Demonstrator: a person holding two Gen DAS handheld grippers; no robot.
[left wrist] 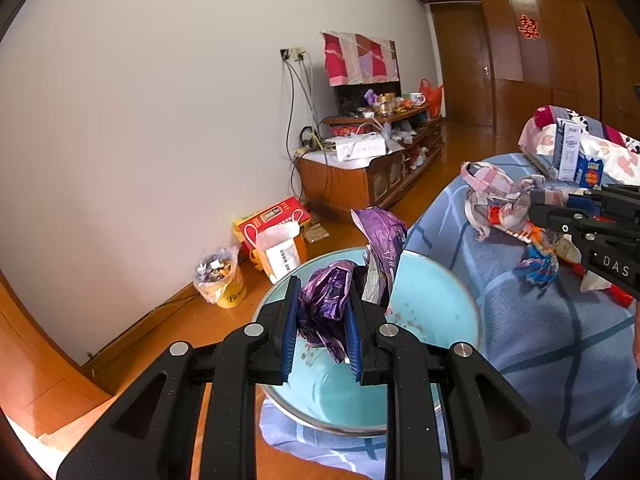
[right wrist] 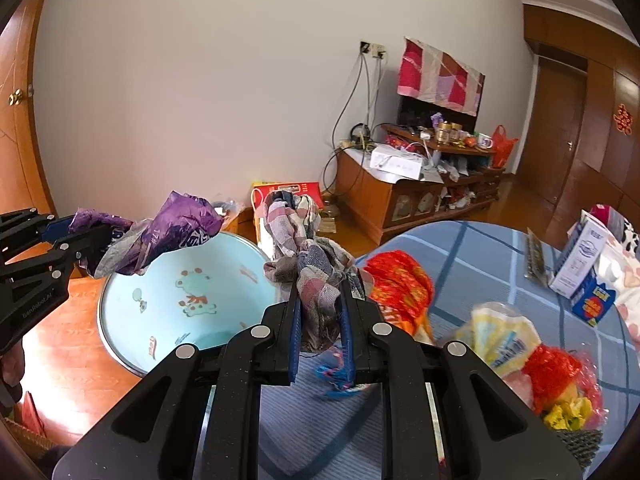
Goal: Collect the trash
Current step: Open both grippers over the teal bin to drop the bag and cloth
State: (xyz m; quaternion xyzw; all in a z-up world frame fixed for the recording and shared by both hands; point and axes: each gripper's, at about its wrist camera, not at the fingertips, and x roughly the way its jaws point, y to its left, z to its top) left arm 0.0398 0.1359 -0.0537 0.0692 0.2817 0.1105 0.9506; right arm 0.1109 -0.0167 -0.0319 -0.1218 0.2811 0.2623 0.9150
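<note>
My left hand-held gripper (left wrist: 324, 330) pinches a crumpled purple wrapper (left wrist: 330, 304) over the pale blue basin (left wrist: 436, 312), its long axis running away from me and upward, the free end tilted up; my right hand-held gripper (right wrist: 320, 334) is clamped narrowly on a plaid cloth (right wrist: 308, 268), which stands upright above the blue checked bed (right wrist: 480, 256); only the right view shows the basin's cartoon print and the red and yellow wrappers (right wrist: 404, 292) on the bed; farther off, both show the wooden cabinet (left wrist: 360, 184).
</note>
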